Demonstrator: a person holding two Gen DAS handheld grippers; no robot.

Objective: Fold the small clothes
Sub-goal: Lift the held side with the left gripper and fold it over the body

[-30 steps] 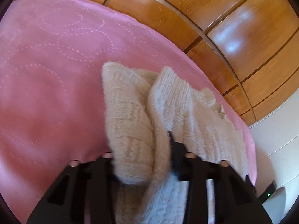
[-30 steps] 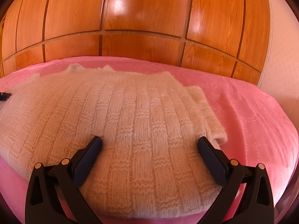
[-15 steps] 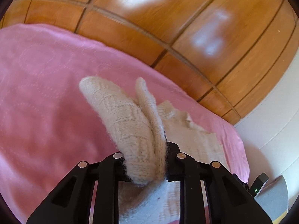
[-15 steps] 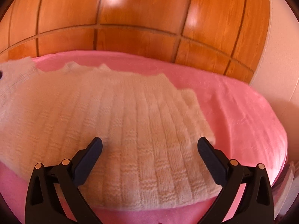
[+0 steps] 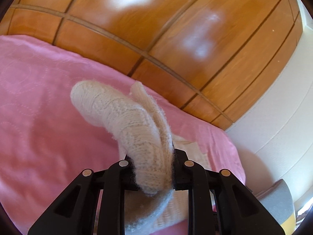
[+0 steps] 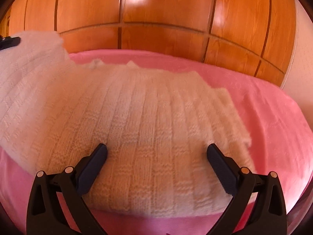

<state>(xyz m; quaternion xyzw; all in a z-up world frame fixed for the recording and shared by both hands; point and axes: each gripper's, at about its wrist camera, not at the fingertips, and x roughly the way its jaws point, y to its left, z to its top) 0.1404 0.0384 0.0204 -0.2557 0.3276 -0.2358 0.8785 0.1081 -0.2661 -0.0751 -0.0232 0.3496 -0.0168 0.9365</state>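
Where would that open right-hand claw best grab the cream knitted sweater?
Probably the sweater's free right edge, coming in from the right over the pink cover. That edge lies flat and clear, while the left gripper already pinches the opposite side.

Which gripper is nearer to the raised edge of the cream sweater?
Left. The left gripper is clamped on the sweater edge, lifted off the pink bedspread; the right gripper stands open over its flat middle.

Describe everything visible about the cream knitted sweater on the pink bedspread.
The sweater is a fuzzy cream knit with ribbed, basket-like stitch panels. Its body lies flat on the pink bedspread, front edge toward the right wrist camera. One side is lifted and bunched in the shut left claw, a folded sleeve-like part sticking up past the fingers. The open right claw hovers over the lower body; contact cannot be told.
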